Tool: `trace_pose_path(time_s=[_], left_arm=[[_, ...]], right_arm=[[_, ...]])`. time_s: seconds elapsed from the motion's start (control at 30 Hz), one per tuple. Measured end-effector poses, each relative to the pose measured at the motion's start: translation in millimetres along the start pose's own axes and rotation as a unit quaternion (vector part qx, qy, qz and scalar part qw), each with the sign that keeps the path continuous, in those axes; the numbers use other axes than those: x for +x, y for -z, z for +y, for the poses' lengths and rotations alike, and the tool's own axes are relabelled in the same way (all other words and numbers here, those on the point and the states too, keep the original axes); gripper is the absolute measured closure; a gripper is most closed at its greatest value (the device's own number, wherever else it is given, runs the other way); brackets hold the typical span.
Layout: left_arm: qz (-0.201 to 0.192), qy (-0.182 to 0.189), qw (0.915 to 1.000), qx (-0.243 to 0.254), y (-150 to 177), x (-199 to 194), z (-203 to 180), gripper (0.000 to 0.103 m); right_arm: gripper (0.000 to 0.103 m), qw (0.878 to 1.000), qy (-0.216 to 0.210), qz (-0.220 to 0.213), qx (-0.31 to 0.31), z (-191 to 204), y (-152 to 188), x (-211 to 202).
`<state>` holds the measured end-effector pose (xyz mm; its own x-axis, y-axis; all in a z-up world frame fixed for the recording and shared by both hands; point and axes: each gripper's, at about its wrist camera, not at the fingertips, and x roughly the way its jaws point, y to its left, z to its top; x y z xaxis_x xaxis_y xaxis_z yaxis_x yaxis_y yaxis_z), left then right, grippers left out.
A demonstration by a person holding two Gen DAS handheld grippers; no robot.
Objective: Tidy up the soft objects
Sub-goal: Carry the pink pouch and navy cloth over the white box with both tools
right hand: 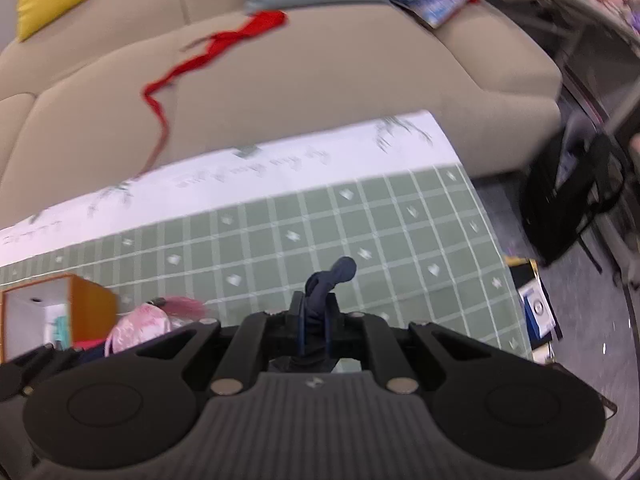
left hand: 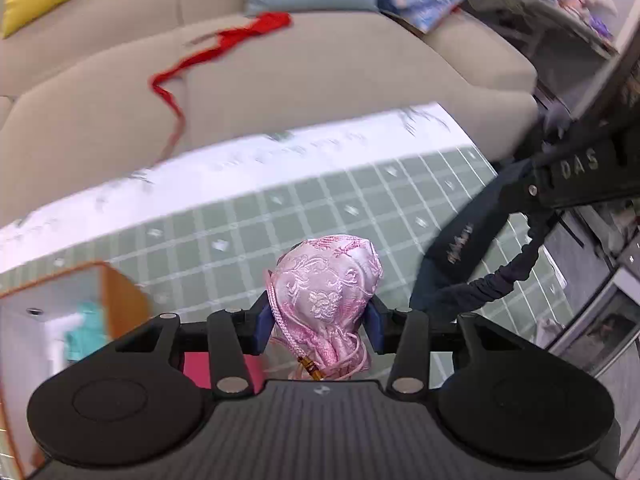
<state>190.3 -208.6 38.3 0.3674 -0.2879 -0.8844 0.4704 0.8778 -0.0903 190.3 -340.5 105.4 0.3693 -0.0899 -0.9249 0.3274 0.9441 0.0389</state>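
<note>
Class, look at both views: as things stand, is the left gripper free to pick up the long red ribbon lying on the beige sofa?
Probably not. The left gripper is shut on a pink brocade drawstring pouch, and the red ribbon lies beyond the checked green tablecloth, on the sofa.

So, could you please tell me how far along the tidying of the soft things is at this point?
Done: something teal already sits in the orange-edged box. In hand: the left tool grips a pink brocade pouch, and the right tool is shut on a dark navy fabric item, both above the green checked tablecloth. Left: a red ribbon on the sofa.
</note>
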Motion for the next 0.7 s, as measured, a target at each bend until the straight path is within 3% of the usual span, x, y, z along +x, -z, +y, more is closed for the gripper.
trace_pose_path(time_s=[0.27, 0.5, 0.7], left_arm=[[-0.017, -0.021, 0.9984, -0.051, -11.9, -55.2, 86.9, 0.051], [-0.035, -0.061, 0.9944, -0.079, -12.1, -95.7, 166.2, 0.051], [-0.032, -0.086, 0.9894, -0.112, 7.9, -97.9, 223.9, 0.051]], right_arm=[[0.097, 0.997, -0.027, -0.03, -0.058, 87.8, -22.6, -45.2], [0.097, 0.991, -0.066, -0.05, -0.105, 171.7, -31.9, -67.7], [0.097, 0.982, -0.095, -0.059, -0.154, 248.8, -25.8, -72.1]])
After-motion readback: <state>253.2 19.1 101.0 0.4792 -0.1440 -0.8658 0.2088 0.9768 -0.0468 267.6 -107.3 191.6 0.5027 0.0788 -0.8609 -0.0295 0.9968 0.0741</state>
